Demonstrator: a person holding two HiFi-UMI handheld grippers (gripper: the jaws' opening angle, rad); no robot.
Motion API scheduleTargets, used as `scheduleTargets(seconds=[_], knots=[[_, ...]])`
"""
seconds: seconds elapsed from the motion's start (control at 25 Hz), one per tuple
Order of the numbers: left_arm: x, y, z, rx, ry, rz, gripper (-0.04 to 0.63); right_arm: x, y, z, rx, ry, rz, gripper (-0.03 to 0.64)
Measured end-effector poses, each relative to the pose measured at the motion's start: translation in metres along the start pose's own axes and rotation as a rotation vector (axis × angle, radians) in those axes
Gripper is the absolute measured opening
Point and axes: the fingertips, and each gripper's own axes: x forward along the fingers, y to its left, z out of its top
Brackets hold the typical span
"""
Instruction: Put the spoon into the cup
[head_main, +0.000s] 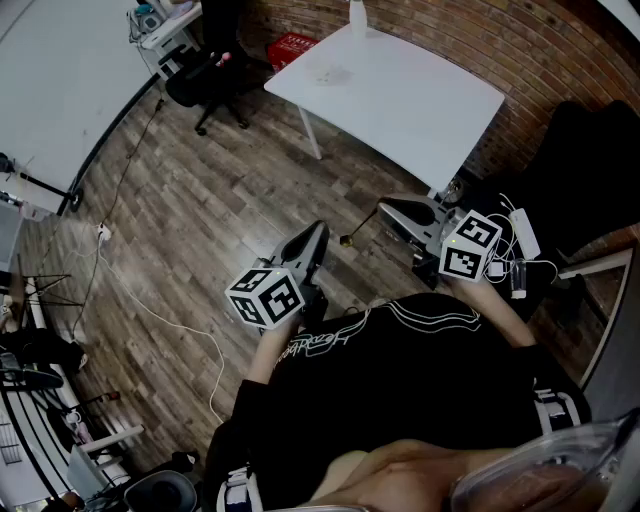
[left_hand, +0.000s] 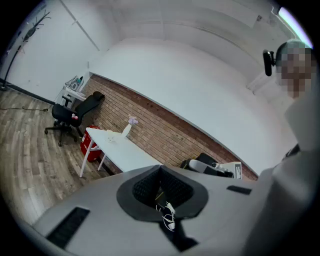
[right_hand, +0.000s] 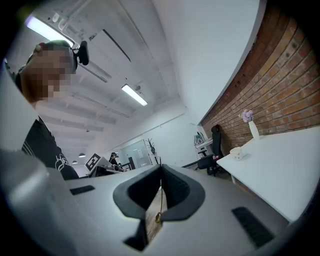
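Note:
I stand on the wooden floor, well short of the white table (head_main: 420, 110). A small white cup (right_hand: 237, 153) sits on it near a slim vase (right_hand: 252, 127); the cup (left_hand: 111, 136) also shows in the left gripper view. My right gripper (head_main: 385, 210) is held level and shut on a thin gold spoon (head_main: 352, 234), whose end sticks out toward the lower left. In the right gripper view the spoon (right_hand: 160, 197) runs as a fine line up the seam of the closed jaws (right_hand: 161, 167). My left gripper (head_main: 320, 228) is beside it, jaws together (left_hand: 160, 167) with nothing in them.
A black office chair (head_main: 205, 70) and a red crate (head_main: 295, 45) stand left of the table, by the brick wall (head_main: 470, 40). A white cable (head_main: 150, 310) trails over the floor at left. A dark seat (head_main: 580, 170) and a power strip (head_main: 522, 235) are at right.

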Motion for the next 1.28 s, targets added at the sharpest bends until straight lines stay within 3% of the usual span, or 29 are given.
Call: scheduleTargets(seconds=[0.44, 1.28], knots=[[0.017, -0.001, 0.008, -0.002, 0.003, -0.003, 0.004, -0.001, -0.016, 0.011, 0.019, -0.008, 0.008, 0.0], [0.111, 0.005, 0.035, 0.039, -0.037, 0.041, 0.003, -0.007, -0.106, 0.045, 0.035, -0.04, 0.072, 0.0]])
